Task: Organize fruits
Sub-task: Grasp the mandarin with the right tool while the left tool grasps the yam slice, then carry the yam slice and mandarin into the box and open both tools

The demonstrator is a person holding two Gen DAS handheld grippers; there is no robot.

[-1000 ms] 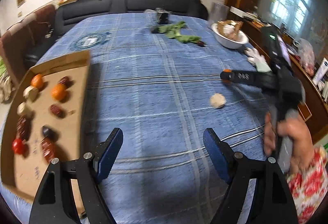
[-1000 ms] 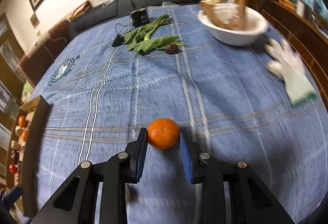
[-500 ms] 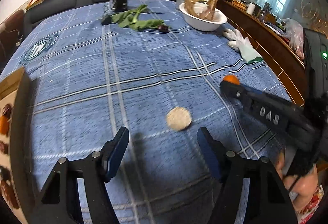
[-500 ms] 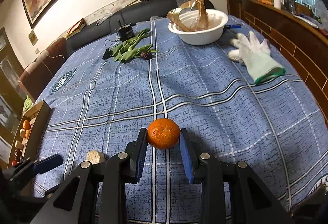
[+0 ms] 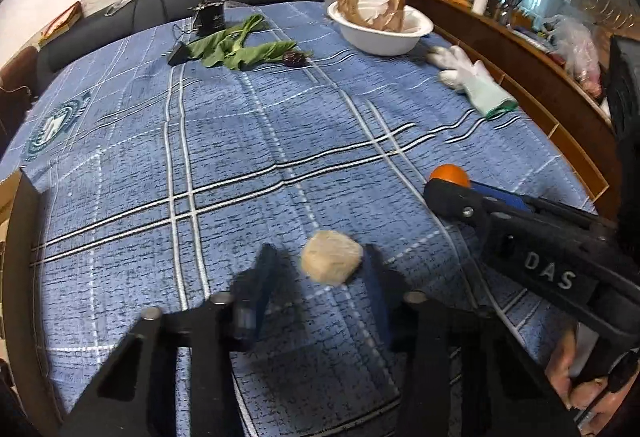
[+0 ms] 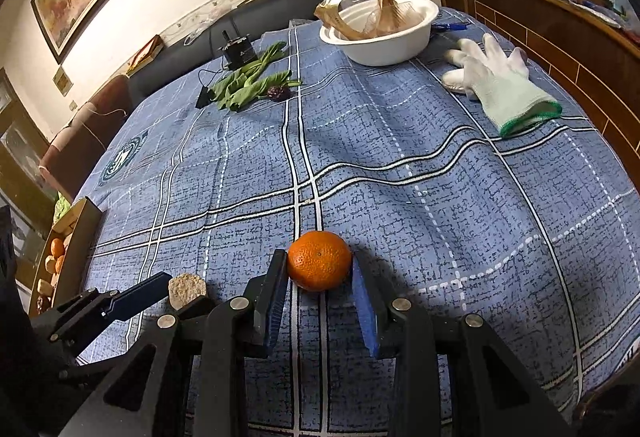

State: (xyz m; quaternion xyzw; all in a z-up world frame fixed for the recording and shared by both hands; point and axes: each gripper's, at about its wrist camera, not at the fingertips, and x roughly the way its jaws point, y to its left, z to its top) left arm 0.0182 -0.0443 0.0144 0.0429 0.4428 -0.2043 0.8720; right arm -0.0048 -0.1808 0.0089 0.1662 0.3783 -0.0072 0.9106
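Observation:
My right gripper point(image 6: 319, 277) is shut on an orange mandarin point(image 6: 319, 260), held just above the blue checked tablecloth; the mandarin also shows in the left wrist view point(image 5: 449, 173). My left gripper point(image 5: 320, 273) has its jaws around a beige rough lump of fruit point(image 5: 332, 261) that lies on the cloth; the left jaw is blurred and a gap shows beside the lump. The lump also appears in the right wrist view point(image 6: 186, 289). A cardboard tray point(image 6: 82, 233) with several fruits stands at the far left.
A white bowl point(image 5: 380, 31) with brown paper stands at the back right. A white glove point(image 5: 472, 81) lies near the right table edge. Green leaves point(image 5: 240, 47) and a dark fruit point(image 5: 294, 57) lie at the back. A wooden counter runs along the right.
My left gripper has moved forward and right to the beige lump and its jaws have narrowed around it. My right gripper holds the mandarin steady.

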